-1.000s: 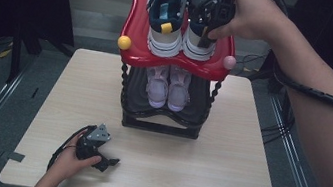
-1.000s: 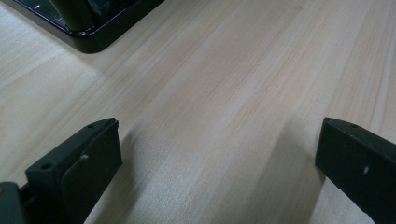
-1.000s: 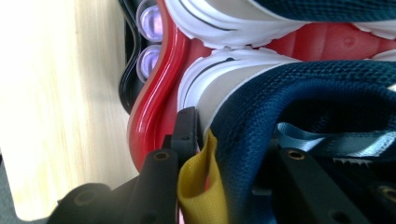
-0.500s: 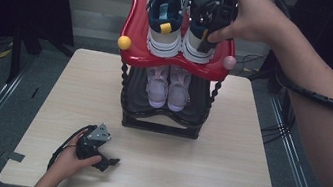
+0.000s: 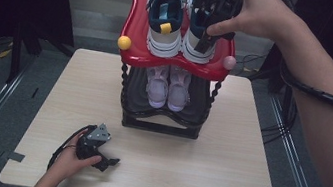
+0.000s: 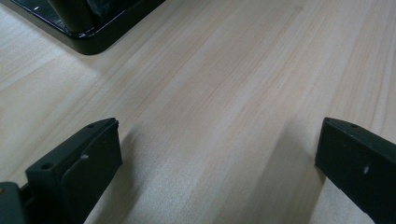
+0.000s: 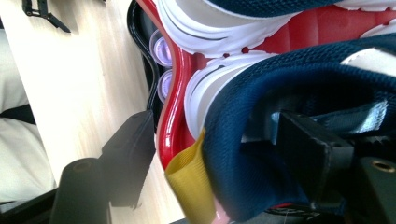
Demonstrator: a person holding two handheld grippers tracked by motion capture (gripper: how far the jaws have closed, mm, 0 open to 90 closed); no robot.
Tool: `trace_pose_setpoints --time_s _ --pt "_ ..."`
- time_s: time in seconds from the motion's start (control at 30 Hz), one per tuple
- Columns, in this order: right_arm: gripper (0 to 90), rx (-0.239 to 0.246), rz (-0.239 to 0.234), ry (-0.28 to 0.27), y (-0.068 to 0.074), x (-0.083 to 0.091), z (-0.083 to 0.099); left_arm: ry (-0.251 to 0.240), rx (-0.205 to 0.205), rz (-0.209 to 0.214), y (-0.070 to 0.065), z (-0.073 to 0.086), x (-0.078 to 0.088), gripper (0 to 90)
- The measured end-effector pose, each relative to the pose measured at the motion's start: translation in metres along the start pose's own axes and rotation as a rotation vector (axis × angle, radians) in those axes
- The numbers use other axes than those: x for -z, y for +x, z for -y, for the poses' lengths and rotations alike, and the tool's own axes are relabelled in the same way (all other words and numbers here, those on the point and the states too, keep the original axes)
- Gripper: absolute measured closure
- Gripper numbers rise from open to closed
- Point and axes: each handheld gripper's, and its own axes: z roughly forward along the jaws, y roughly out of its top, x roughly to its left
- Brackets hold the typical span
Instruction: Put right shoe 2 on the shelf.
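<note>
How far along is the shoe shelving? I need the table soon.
Done: both navy sneakers sit on the red top shelf, the pink pair below. In hand: the right hand-held gripper, jaws just opening, straddles the right sneaker's heel. Left: withdrawing it.

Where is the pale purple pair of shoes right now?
In the high view, the pale purple shoes sit side by side on the black lower shelf of the rack at the table's far middle, under the red top tray holding navy sneakers.
</note>
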Motion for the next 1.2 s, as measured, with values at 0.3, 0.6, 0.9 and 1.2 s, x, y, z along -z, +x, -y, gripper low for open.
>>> trace_pose_setpoints --time_s 0.3,0.6,0.9,1.2 --pt "16.9 -0.043 -0.050 -0.005 0.000 0.006 0.004 0.000 0.000 0.000 0.000 0.000 0.000 0.0" --pt "15.9 -0.072 -0.080 -0.008 0.001 0.020 0.010 0.003 -0.005 -0.005 0.000 0.000 0.000 0.0" --pt "16.8 -0.086 -0.103 0.050 0.003 0.027 0.019 -0.008 0.010 -0.002 -0.001 0.001 0.000 0.0" --pt "17.6 -0.098 -0.155 0.097 0.008 0.026 0.030 -0.008 0.010 -0.002 -0.001 0.001 0.000 0.0"
